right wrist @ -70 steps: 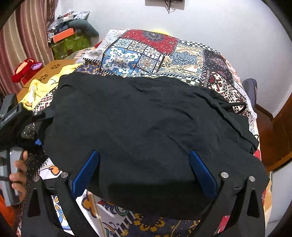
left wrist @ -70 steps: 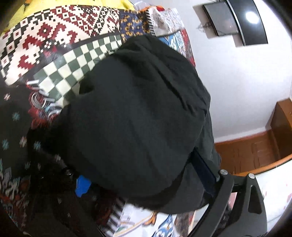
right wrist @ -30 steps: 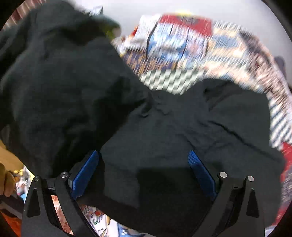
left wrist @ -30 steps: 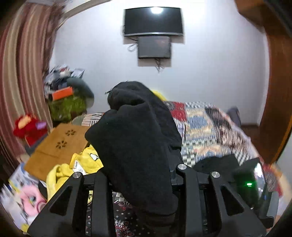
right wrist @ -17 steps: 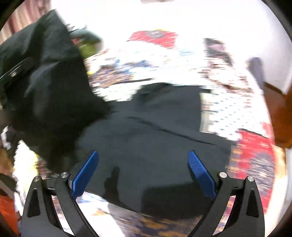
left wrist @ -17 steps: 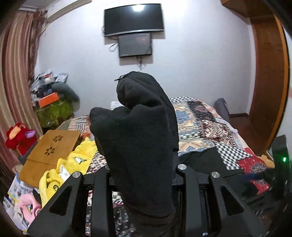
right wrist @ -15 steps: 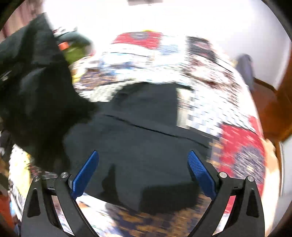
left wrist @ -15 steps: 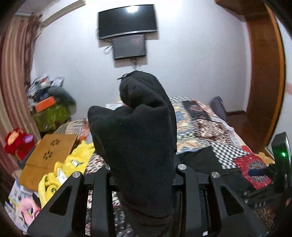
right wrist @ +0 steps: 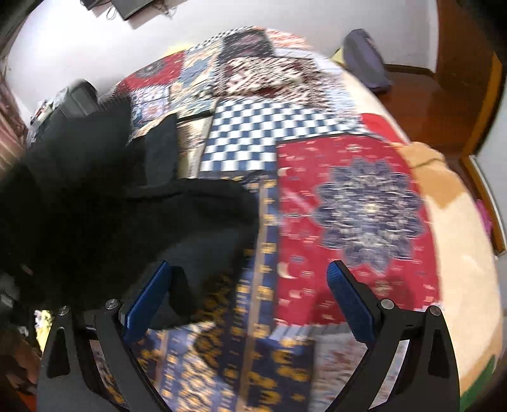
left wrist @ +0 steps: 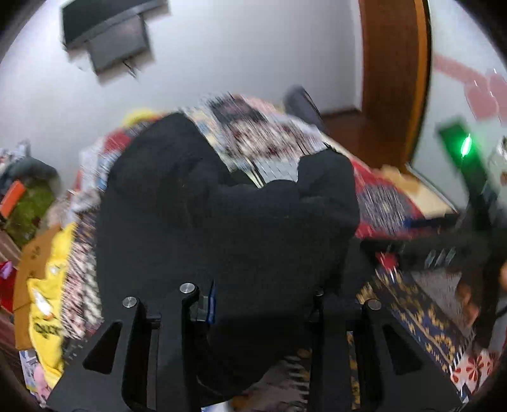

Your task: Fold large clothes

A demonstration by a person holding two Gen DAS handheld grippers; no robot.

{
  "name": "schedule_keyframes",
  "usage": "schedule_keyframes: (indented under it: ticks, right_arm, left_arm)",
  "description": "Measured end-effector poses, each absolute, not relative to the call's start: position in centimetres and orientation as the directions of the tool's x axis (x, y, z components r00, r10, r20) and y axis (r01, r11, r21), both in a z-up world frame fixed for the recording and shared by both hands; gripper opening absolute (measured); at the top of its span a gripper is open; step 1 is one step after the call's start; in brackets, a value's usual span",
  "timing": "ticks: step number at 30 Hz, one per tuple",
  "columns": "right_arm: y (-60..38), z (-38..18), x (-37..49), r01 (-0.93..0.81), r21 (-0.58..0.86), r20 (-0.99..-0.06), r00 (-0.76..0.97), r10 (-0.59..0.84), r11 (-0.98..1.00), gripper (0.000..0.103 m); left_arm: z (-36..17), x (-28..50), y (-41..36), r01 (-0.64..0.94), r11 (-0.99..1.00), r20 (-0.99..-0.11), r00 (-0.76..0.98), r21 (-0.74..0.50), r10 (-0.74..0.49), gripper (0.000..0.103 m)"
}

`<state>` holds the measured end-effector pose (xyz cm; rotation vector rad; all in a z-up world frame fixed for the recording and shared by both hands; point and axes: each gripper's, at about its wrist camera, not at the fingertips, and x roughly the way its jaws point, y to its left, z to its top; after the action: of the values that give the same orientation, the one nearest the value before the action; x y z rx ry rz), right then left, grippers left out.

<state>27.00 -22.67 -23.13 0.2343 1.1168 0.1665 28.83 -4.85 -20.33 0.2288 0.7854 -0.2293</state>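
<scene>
A large black garment [left wrist: 221, 228] is bunched between the fingers of my left gripper [left wrist: 263, 304], which is shut on it and holds it above the patchwork bedspread [left wrist: 272, 133]. In the right wrist view the same black garment [right wrist: 104, 206] hangs at the left, over the bedspread [right wrist: 348, 196]. My right gripper [right wrist: 247, 285] is open and empty, its blue pads [right wrist: 145, 298] wide apart, just right of the garment's lower edge. Both views are motion-blurred.
A yellow garment [left wrist: 47, 304] and a brown board [left wrist: 28, 263] lie left of the bed. A TV [left wrist: 104, 22] hangs on the far wall. A wooden door frame [left wrist: 393, 79] and floor [right wrist: 421, 95] are at the right. A dark cushion [right wrist: 367, 63] sits at the bed's far edge.
My left gripper has swung right and tilted, carrying the black garment with it. The right gripper has moved right off the garment and now faces bare bedspread.
</scene>
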Motion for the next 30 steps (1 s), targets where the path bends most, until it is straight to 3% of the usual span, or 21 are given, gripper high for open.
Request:
schedule_keyframes:
  ticks: [4,6,9,18,26,30]
  right_arm:
    - [-25.0,-22.3,25.5,0.018,0.259,-0.87,0.439,0.225,0.966,0.098]
    - [-25.6,-21.7,24.9,0.024,0.256,-0.867,0.447,0.218,0.966,0.098]
    - [-26.3,-20.2,23.6,0.019,0.258,-0.856,0.468,0.22,0.966,0.098]
    - [-24.7,-16.0,22.9,-0.056,0.253,-0.8,0.549,0.242,0.966,0.098]
    - [-19.4,-13.0,23.5,-0.197,0.235,-0.745,0.593,0.307,0.952,0.098]
    - [-15.9,-12.9,24.5,-0.262,0.239,-0.737,0.578,0.351,0.935,0.098]
  left_arm:
    - [-22.0,28.7,-6.2,0.295,0.945,-0.753,0.652,0.142,-0.09,0.043]
    - [-21.7,28.6,-6.6,0.309,0.942,-0.762,0.639,0.133,-0.102,0.068]
    - [-20.4,28.3,-6.4,0.337,0.941,-0.778,0.599,0.031,-0.189,0.082]
    - [-15.6,25.0,-3.0,0.335,0.939,-0.743,0.609,-0.078,-0.279,0.082]
    - [-13.3,24.2,4.2,0.173,0.985,-0.691,0.711,-0.003,-0.127,0.083]
    - [-14.6,25.6,8.0,0.091,0.994,-0.718,0.687,-0.065,-0.109,0.083]
